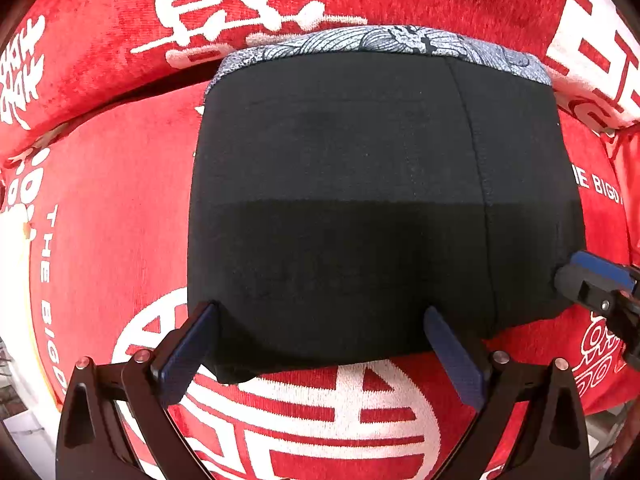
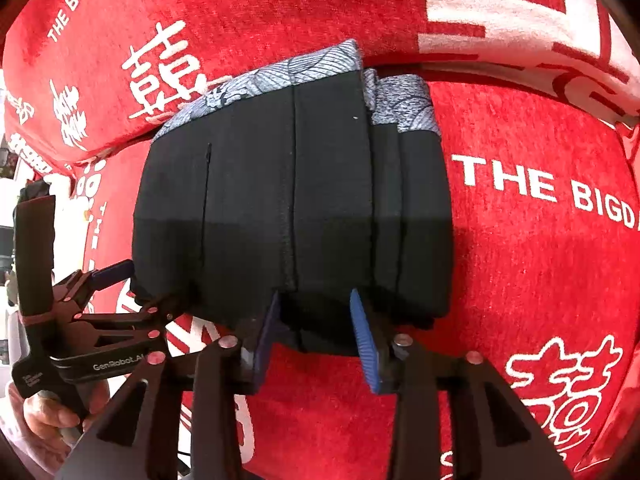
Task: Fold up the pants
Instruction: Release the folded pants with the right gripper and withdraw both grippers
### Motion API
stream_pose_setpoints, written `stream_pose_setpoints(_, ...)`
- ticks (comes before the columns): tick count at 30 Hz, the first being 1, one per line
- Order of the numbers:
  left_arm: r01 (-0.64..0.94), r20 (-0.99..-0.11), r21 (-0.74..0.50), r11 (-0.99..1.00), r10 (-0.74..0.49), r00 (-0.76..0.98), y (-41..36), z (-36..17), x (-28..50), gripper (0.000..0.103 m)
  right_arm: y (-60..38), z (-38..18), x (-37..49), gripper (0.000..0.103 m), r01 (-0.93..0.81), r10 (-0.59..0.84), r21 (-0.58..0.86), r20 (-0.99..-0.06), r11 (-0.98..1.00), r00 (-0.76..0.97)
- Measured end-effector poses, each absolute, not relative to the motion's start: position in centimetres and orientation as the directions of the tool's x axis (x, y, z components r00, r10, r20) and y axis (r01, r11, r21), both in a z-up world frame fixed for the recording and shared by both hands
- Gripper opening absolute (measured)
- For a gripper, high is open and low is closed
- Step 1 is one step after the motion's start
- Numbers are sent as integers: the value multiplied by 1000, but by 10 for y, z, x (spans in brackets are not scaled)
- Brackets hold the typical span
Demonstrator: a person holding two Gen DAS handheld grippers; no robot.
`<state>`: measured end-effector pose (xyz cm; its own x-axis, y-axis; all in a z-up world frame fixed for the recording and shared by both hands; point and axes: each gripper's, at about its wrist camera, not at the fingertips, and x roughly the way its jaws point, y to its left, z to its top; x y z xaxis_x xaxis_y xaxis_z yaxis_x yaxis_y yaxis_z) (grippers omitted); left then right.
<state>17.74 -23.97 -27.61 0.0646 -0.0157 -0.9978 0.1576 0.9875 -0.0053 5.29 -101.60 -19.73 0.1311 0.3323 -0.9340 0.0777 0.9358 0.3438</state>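
The near edge of the folded black pants point(image 1: 360, 200) is in shadow, so it is hard to make out if any pad really touches the cloth. The pants lie on the red cloth point(image 1: 112, 208), grey patterned band on the far side, near edge between the fingers of both grippers. The left gripper point(image 1: 320, 344) stands wide open around the near-left part, and the right gripper point(image 2: 316, 328) is half open astride the near edge, gripping nothing.
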Motion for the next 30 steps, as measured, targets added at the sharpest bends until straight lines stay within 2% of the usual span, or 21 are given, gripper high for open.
stream_pose_setpoints(3,160,-999,-23,987,-30,45,-239,-280,180,102,-1008,-196,54,58,52,331,340,-935,939,131)
stream_pose_setpoints(8,161,-999,-36,986,-40,23,-237,-285,184,102,-998,-196,54,67,25,309,315,-942,949,132)
stream_pose_setpoints(22,157,-998,-13,987,-23,61,-244,-292,178,103,-996,-198,53,70,24,306,311,-943,950,131)
stream_pose_setpoints(25,173,-997,-12,985,-26,76,-246,-290,175,103,-993,-199,53,74,17,304,308,-944,951,130)
stream_pose_setpoints(30,150,-990,-88,985,-102,92,-236,-267,166,103,-993,-187,51,76,28,295,300,-947,953,130)
